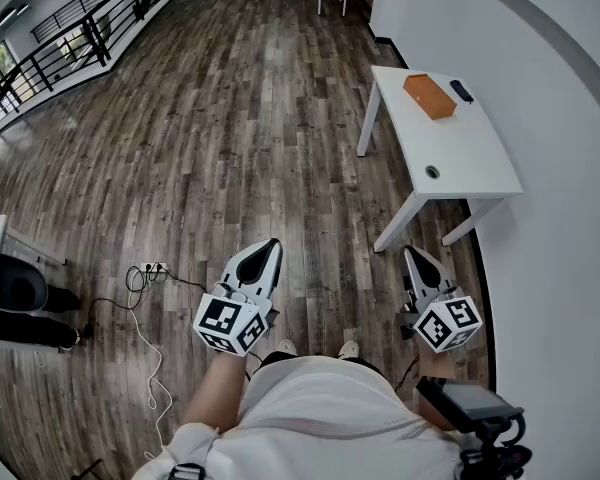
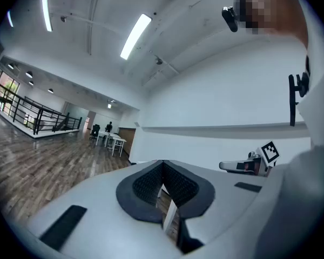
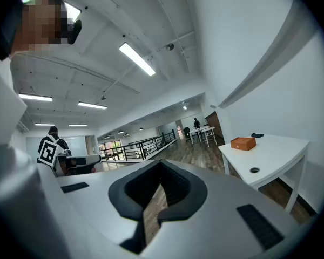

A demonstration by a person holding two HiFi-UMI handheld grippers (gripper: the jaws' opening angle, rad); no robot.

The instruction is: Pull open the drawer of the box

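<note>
- Up at the upper right of the head view, found the orange-brown box [image 1: 429, 96] resting on the white surface [image 1: 450, 158], just beside a small dark object [image 1: 461, 91] and well apart from both grippers.
- Held the left gripper [image 1: 268, 253] and the right gripper [image 1: 413, 260] low at the bottom of the frame, over the wooden floor [image 1: 230, 118]; saw both pairs of jaws clenched with nothing between them.
- Judged the approach to be the step in hand, with the drawer not yet touched.
- Could not make out the drawer front or any pull from here; looked best to close in first and find that face.
- Seemed wise to release one pair of jaws before reaching, then bite squarely on the pull.
- Probably needed the other gripper steadying the box, since so light-looking a box might slide along the surface rather than open.
- Would have suited a slow, straight pull, level with the surface.
</note>
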